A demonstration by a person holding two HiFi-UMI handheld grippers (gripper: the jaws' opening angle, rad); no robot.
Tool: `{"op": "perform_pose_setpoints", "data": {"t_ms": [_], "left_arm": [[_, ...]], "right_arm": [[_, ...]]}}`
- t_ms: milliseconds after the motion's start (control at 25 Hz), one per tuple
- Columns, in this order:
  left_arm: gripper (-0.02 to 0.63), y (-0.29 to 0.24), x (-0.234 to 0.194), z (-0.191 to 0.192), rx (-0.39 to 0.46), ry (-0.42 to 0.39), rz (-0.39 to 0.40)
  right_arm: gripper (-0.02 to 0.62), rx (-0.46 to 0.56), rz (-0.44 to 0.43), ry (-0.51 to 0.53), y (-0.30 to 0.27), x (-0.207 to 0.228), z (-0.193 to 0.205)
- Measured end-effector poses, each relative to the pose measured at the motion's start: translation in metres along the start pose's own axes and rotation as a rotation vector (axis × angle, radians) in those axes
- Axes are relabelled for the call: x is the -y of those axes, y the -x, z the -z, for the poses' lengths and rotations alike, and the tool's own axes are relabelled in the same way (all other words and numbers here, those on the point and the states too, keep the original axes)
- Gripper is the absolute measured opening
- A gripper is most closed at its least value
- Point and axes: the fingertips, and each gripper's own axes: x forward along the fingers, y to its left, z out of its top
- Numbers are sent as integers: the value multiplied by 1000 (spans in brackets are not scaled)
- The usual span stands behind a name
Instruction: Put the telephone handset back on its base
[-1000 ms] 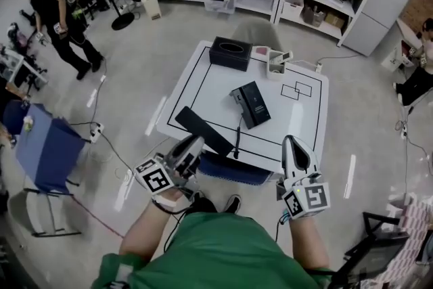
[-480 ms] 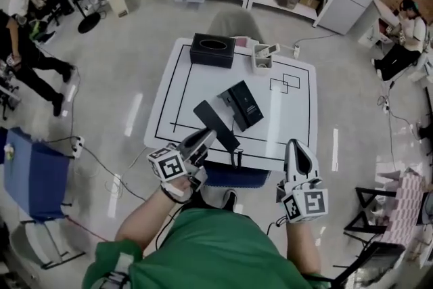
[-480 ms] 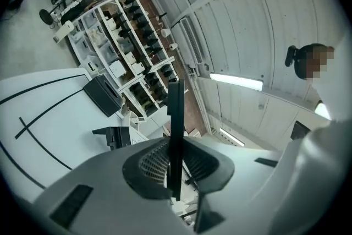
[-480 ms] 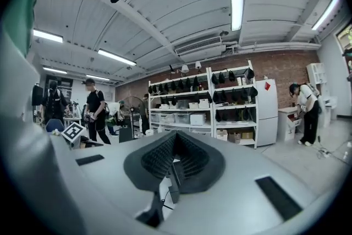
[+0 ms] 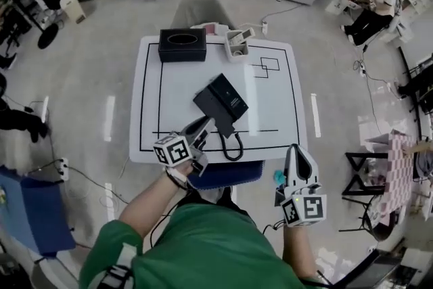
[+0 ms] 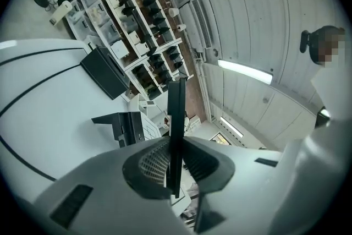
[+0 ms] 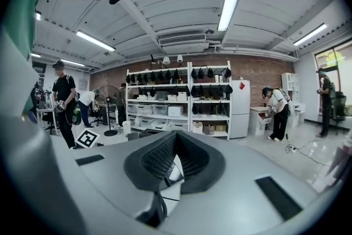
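Hand-held gripper, left (image 5: 201,126): jaws clamped on the thin edge of the black telephone handset (image 6: 176,118), which is held in the air just over the near-left side of its base (image 5: 231,98), not yet seated. Hand-held gripper, right (image 5: 298,151): jaws together, empty, off the table's near right corner.

Table (image 5: 169,98): white with a black border line; the base stands about midway along it, toward the near edge.

Risks, as judged: the handset appears pinched near one end, so it may pivot in the pads and land askew on the cradle. The coiled cord (image 5: 233,145), looping at the near edge, may catch beneath it. A skewed descent could shove the base.

Containers: black tissue box (image 5: 181,45) near the far left corner, oval slot on top, contents not visible. Small white tray (image 5: 237,45) at the far edge, holding items too small to identify.
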Motion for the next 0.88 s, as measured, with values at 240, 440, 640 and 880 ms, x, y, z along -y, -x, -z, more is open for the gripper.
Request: {"op": "perform_pose_setpoints", "data": {"t_ms": [240, 440, 640, 880], "left_arm": [[80, -26, -30, 7, -3, 54, 54], [80, -40, -51, 18, -1, 91, 57], [80, -53, -69, 29, -25, 121, 41], [80, -62, -83, 34, -40, 187, 66]], "right_arm": [[20, -52, 52, -6, -3, 2, 20], [20, -90, 59, -10, -9, 9, 32], [21, -111, 41, -1, -18, 12, 35], [20, -121, 37, -5, -25, 20, 35]]}}
